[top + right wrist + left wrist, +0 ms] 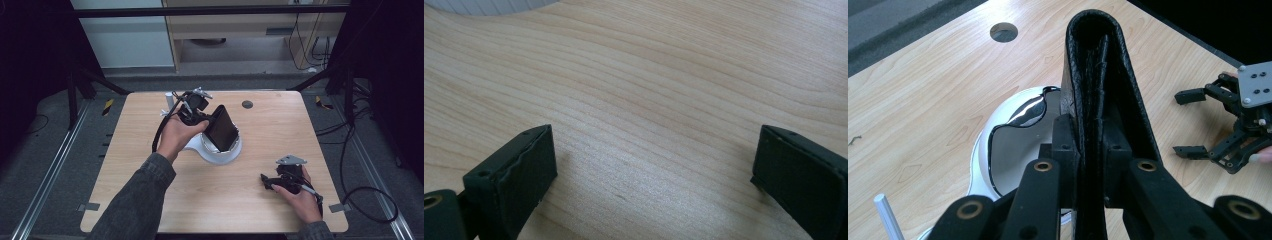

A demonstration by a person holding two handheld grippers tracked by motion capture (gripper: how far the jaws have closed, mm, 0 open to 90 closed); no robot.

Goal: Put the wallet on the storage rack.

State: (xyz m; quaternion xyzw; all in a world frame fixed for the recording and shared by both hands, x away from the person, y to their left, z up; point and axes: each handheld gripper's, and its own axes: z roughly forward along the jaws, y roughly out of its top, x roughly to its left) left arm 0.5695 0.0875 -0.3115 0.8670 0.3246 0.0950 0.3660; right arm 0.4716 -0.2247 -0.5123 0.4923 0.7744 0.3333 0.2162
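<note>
Pale wood covers the table (150, 150), which stands on a grey floor with dark frames around it, and near its middle sits a white dish-like base (220, 152) with a glossy dark-rimmed hollow. The left gripper (202, 116) is closed on a black folded case (222, 129) (it looks like leather, perhaps a wallet or a phone cover); in the left gripper view the two jaws press on both faces of the case (1098, 90), with its rounded fold pointing away from the hand. The relation that matters for the coming move is this one: the case hangs directly over the white base (998, 165), its lower end at the hollow or already in it, though from the high view it cannot be told if the two touch. The long axis of the case is tilted, running from the upper left near the gripper down to the lower right toward the base, so probably the next move needs a short descent along that axis and then a release. The left hand (177, 135) is clearly the nearer one to the base. The right gripper (270, 181) rests well apart, near the right front edge of the table, and its jaws stand wide open with only bare wood between them (649, 150), holding nothing. A small white cylinder (169, 100) stands just behind the left gripper.
</note>
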